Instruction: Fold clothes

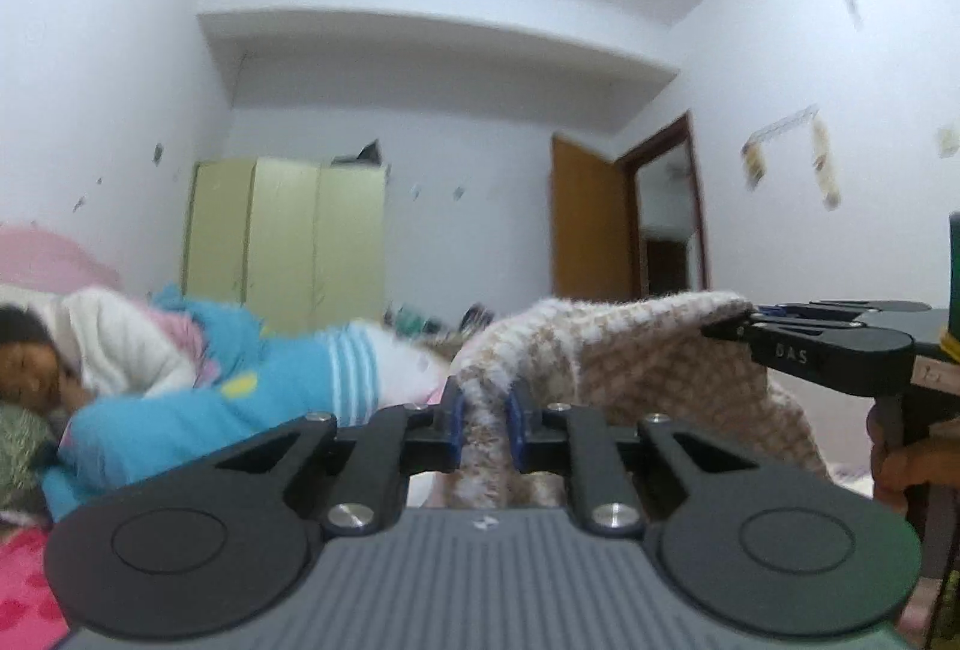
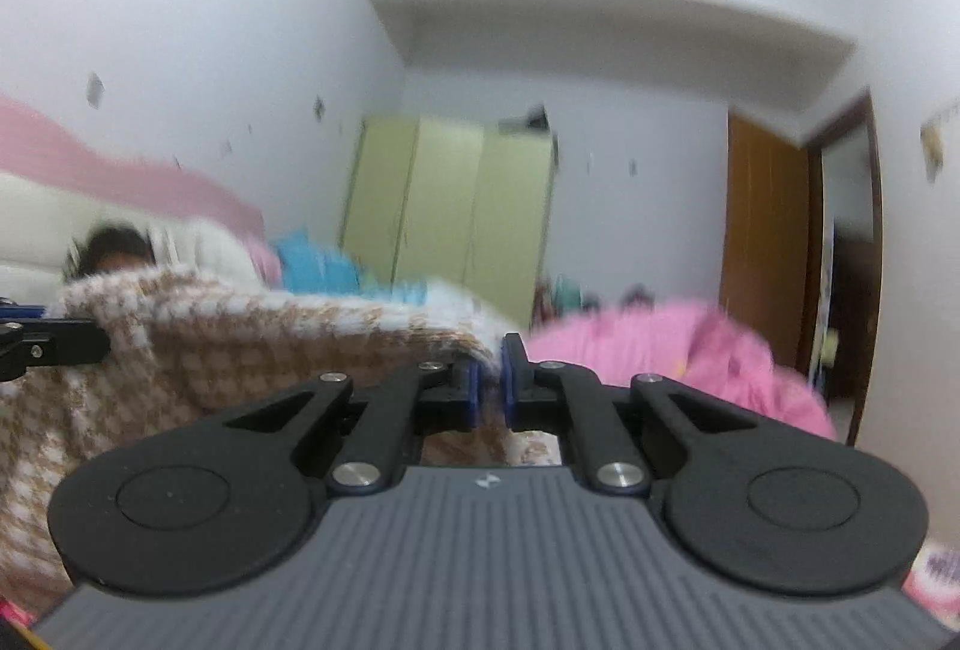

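Two sets of my fingers are clenched on one garment, a brown-and-white houndstooth knit [image 1: 630, 356]. My left fingers [image 1: 485, 419] pinch a bunched fold of it between the blue pads, and my right fingers [image 2: 491, 386] grip its top edge at the other end; in the left wrist view the right fingers [image 1: 729, 329] come in from the right and bite the knit's far corner.

Held this way, the knit is lifted off the bed, its top edge stretched roughly level from one grip to the other. That edge is its long axis, running left to right across both views, and the rest of the cloth hangs down below it. In the right wrist view the left fingers [image 2: 102, 344] enter from the left edge, holding the cloth's corner there.

Beyond it a person [image 1: 36, 368] lies on the bed under a blue blanket [image 1: 198, 410]. A green wardrobe [image 1: 288, 236] stands against the far wall, a brown door [image 1: 591, 230] to its right. A pink quilt [image 2: 672, 356] lies at right, blurred.
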A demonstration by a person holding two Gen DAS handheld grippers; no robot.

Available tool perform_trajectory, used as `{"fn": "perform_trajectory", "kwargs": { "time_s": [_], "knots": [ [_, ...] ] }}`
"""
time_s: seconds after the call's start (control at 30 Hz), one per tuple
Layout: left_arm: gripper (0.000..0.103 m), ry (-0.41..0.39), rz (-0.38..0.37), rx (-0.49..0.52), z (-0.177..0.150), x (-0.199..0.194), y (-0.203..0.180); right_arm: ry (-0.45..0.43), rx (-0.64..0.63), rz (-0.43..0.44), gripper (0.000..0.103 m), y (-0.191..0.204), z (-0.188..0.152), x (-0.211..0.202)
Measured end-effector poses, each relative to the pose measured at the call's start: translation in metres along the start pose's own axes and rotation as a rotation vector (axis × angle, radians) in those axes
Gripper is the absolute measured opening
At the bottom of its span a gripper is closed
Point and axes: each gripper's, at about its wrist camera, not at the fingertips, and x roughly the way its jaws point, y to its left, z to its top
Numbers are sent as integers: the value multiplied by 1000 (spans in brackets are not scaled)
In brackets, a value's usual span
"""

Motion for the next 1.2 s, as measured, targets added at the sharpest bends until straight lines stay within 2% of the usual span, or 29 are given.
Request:
{"fn": "perform_trajectory", "kwargs": {
  "time_s": [0.27,0.3,0.33,0.4,0.47,0.53,0.6,0.77,0.8,0.87,0.93,1.0,1.03,1.1,1.13,1.17,1.2],
  "knots": [
    [11,-162,-107,-34,82,-71,-4,-224,-10,34,5,-16,84,-90],
    [10,-190,-109,-32,91,-79,-4,-247,-6,40,5,-19,93,-100],
    [1,-223,-105,-26,100,-88,-6,-268,2,54,5,-22,102,-110],
    [1,-289,-91,-31,117,-104,-5,-302,17,81,5,-28,117,-125],
    [1,-293,-98,-60,126,-110,-3,-310,25,113,5,-31,125,-133],
    [2,-252,-73,-55,125,-106,-6,-282,-11,112,5,-26,120,-128],
    [5,-173,-57,-57,113,-94,-7,-239,-57,94,5,-18,108,-117],
    [26,70,-8,-126,44,-59,8,-40,-115,64,5,-9,59,-44],
    [30,119,1,-147,28,-53,13,13,-112,59,5,-10,46,-22],
    [48,218,9,-201,-7,-39,28,133,-94,44,6,-10,17,20],
    [56,323,8,-224,-41,-32,38,267,-68,25,8,-10,-16,61],
    [60,439,3,-201,-72,-29,38,439,-56,-2,11,-9,-61,96],
    [62,493,-3,-169,-87,-26,36,532,-75,-22,14,-10,-82,113],
    [67,572,-8,-89,-114,-24,30,652,-123,-62,23,-7,-113,123],
    [68,610,-9,-48,-128,-23,27,702,-144,-79,32,-7,-127,126],
    [70,639,-13,-13,-138,-19,24,707,-146,-84,44,-11,-132,121],
    [71,659,-18,12,-148,-11,22,689,-137,-90,51,-13,-134,116]
  ]
}}
